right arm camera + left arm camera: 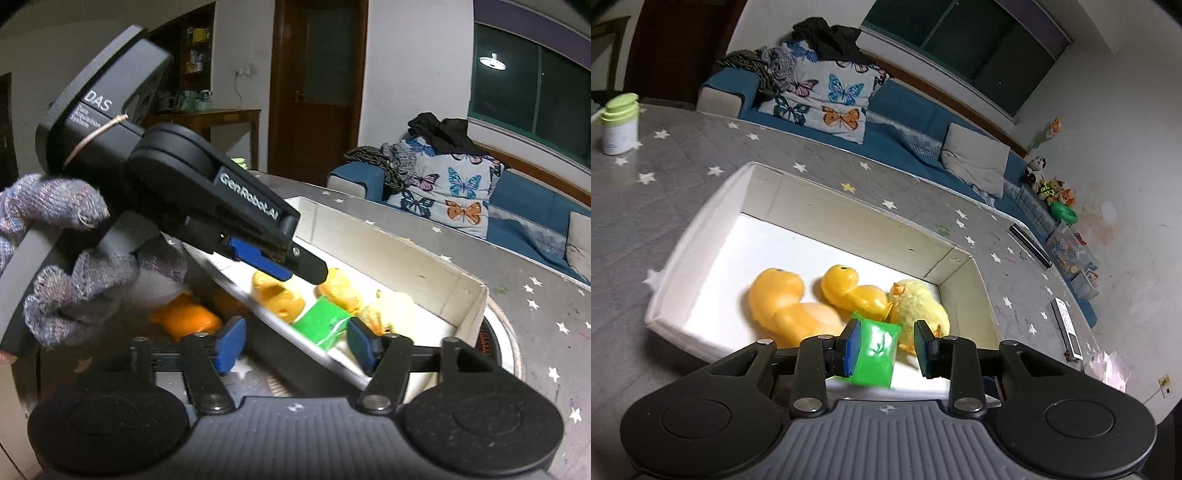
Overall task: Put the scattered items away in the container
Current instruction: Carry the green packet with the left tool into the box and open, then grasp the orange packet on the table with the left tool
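A white open box (701, 236) sits on the grey star-patterned table. Inside lie two orange rubber ducks (783, 299) (849, 291), a yellow plush chick (919, 306) and a green packet (877, 350). My left gripper (886, 347) hovers over the box, jaws open; the green packet is blurred between them, touching only the left pad. In the right wrist view the left gripper (291, 266) hangs above the box (424, 254) and the green packet (321, 325) lies in it. My right gripper (295, 343) is open and empty at the box's near wall. An orange toy (188, 321) lies outside the box.
A white bottle with a green cap (620, 122) stands at the table's far left. A black bar (1030, 245), a white remote (1067, 328) and a pink bag (1108, 369) lie on the right. A blue sofa with a butterfly blanket (827, 99) runs behind.
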